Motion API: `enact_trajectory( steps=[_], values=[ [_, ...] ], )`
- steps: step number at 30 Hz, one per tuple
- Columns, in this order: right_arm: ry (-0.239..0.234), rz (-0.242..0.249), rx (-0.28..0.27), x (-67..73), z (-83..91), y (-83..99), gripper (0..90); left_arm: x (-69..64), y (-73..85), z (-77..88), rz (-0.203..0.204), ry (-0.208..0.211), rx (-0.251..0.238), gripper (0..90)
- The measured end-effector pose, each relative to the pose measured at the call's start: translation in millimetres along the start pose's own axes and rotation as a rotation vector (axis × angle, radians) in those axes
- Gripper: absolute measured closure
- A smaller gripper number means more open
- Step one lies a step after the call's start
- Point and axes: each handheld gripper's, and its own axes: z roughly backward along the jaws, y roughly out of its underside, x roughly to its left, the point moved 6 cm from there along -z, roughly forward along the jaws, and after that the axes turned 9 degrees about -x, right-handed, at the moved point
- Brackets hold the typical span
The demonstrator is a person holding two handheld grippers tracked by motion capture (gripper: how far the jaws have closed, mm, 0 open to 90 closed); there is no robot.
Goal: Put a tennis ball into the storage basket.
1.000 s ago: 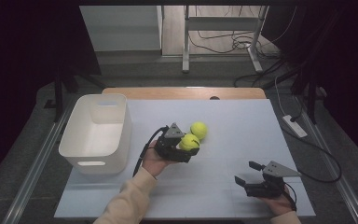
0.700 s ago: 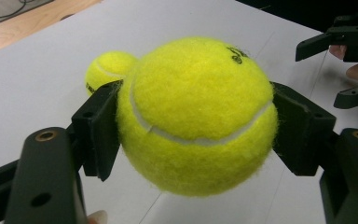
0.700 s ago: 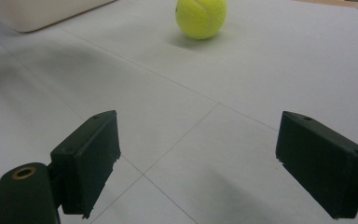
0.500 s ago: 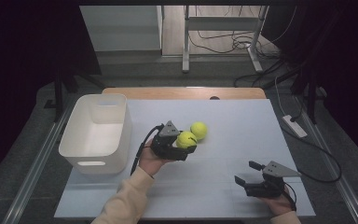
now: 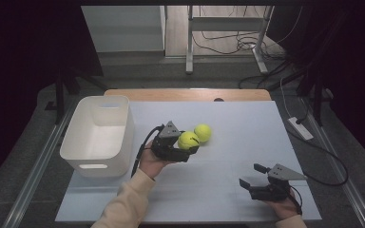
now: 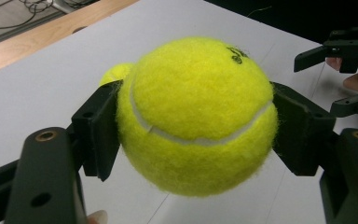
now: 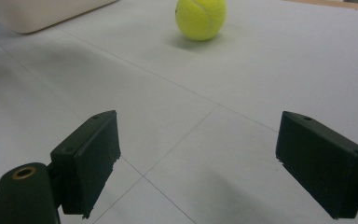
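The left hand-held gripper (image 5: 188, 145) clamps a yellow tennis ball (image 5: 188, 140) between both pads, lifted off the desk (image 5: 247, 123); a second ball (image 5: 203, 132) sits just beyond it; the white bin (image 5: 100, 133) waits to its left; carry level, release low inside; the right hand-held gripper (image 5: 252, 176) rests wide, empty.

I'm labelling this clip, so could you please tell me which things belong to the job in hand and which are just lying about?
In the job: held tennis ball, left gripper, second tennis ball, white bin.
Lying about: power strip, floor cables.
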Motion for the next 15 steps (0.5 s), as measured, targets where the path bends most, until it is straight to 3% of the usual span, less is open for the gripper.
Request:
enact_trajectory(
  steps=[15],
  values=[
    [0.003, 0.003, -0.004, -0.2, -0.2, -0.4, 13.6, 3.0, -11.2, 10.2, -0.009, -0.013, -0.03, 26.8]
  ],
)
